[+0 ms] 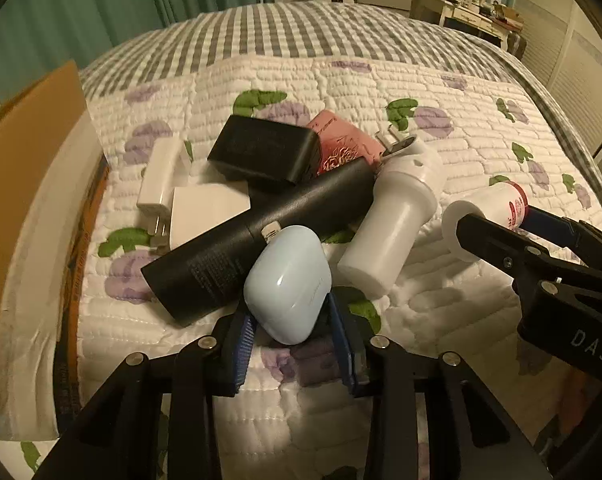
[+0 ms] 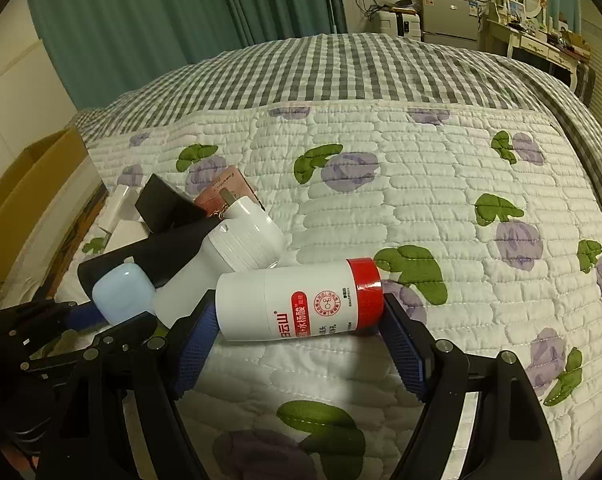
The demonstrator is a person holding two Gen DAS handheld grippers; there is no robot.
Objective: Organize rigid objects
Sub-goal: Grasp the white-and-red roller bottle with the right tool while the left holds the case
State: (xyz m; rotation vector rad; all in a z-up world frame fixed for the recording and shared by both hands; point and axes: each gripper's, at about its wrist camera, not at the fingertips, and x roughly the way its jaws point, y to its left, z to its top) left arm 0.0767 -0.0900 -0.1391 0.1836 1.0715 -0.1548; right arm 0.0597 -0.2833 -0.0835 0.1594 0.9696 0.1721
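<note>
The left gripper is clamped on the pale blue case, lower centre; the right gripper on the red-capped bottle. Bare quilt is seen at right.

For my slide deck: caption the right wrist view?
Right gripper jaws straddle a lying red-capped white bottle on the floral quilt.

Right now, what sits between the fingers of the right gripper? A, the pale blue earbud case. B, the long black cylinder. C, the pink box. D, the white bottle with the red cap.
D: in the right wrist view the white bottle with the red cap lies sideways on the quilt between the right gripper fingers; the pale blue earbud case sits in the left gripper.
</note>
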